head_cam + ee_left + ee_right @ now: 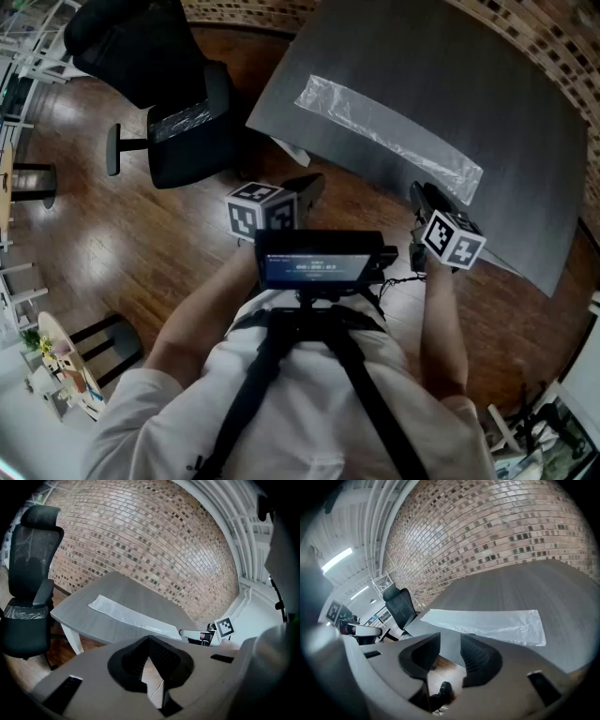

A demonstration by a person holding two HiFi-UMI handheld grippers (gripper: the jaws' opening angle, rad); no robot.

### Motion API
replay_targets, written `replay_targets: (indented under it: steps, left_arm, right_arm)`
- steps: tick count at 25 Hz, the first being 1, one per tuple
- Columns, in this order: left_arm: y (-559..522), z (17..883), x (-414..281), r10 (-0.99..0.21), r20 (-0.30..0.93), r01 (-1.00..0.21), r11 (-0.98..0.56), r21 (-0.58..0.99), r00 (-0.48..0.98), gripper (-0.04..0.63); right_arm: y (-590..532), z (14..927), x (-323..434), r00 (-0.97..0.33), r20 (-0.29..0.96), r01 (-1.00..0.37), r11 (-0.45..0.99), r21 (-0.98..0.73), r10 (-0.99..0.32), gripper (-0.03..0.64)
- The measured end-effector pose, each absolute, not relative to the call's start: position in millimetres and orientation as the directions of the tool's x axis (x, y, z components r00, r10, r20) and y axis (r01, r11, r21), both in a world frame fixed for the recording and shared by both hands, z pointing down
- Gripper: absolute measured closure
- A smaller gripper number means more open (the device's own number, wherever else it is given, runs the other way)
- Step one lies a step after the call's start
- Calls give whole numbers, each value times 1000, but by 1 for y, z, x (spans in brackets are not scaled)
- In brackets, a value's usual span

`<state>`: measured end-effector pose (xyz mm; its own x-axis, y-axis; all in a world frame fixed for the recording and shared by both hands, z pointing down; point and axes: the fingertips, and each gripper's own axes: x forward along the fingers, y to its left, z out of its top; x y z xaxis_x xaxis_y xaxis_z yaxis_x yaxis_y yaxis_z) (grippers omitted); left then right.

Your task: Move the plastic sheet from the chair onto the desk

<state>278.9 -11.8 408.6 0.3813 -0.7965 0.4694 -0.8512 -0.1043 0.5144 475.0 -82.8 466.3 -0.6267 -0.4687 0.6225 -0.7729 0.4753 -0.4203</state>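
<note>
Head view: a clear plastic sheet [389,136] lies flat on the grey desk [525,187], running slantwise along the top. A black office chair [178,103] stands left of the desk on the wood floor [122,244], apart from the sheet. A second, crinkled piece of plastic [183,120] lies on the chair seat. The person stands at the desk's near edge with both tools held out in front. The left gripper [309,186] is over the floor, just short of the desk edge and well apart from the sheet. The right gripper [419,194] is at the desk's near edge, near the sheet's right end; I cannot tell contact from here. In the left gripper view the jaws are pressed together at the tips, with nothing between them. In the right gripper view the jaws stand partly apart with a moderate gap and hold nothing; only the desk edge and floor show through the gap, and the sheet lies beyond the jaws, untouched.
</note>
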Motion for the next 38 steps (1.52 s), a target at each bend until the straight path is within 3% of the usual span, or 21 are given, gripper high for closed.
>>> replay_targets:
  steps: [13,21,38]
  left_arm:
    - [3,413,245,-823,454,-843,-54,535,341,595]
    - [39,433,176,-844,458,-821,37,570,279,595]
    - [99,426,3,-892,397,-791,78,607,216,595]
  right_arm:
    - [-78,471,434,-637,648,-751,527,-399,-418,472]
    - [-60,477,373,-637,676,-726,584,-364,-371,472]
    - [-18,454,214,-616,685,-724,622,-299,-388,472]
